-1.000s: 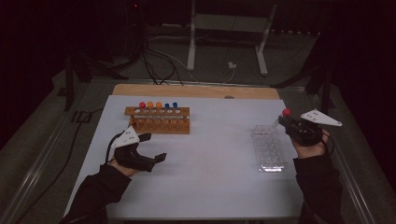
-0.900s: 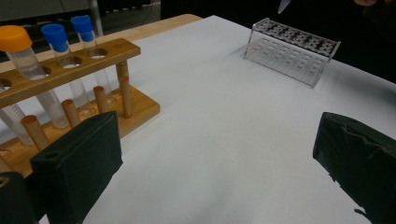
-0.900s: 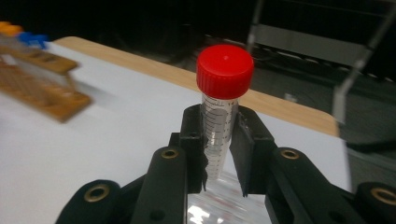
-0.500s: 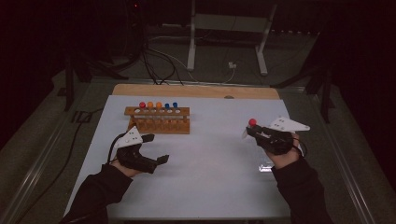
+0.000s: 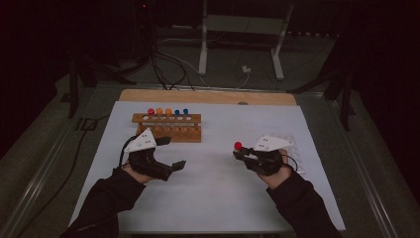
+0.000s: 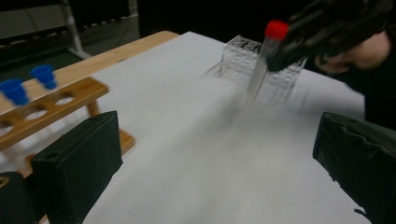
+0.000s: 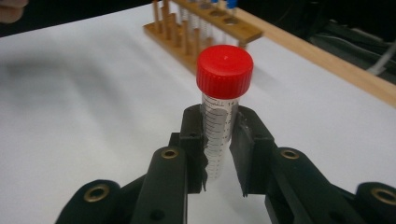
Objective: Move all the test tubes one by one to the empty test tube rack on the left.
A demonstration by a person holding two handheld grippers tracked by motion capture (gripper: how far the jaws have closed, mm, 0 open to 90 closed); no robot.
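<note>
Near me, the left claw [image 5: 173,148] hangs with jaws wide apart over the white desk [image 5: 213,198]. The right claw [image 5: 241,154] is clamped on a red-capped tube [image 7: 219,112], upright above open desk. Behind it lies a clear tray [image 6: 261,70]; farther left, the wooden rack [image 5: 167,126] with capped tubes.

Wooden rack [image 5: 167,127] on table [image 5: 213,188], just beyond left tool, well left of right tool; holds red, orange, blue-capped tubes [image 5: 168,112]. Clear plastic tray [image 5: 289,148] beside right tool, behind it. Metal stand [image 5: 242,39] on floor beyond table, cables [image 5: 163,64] nearby.
</note>
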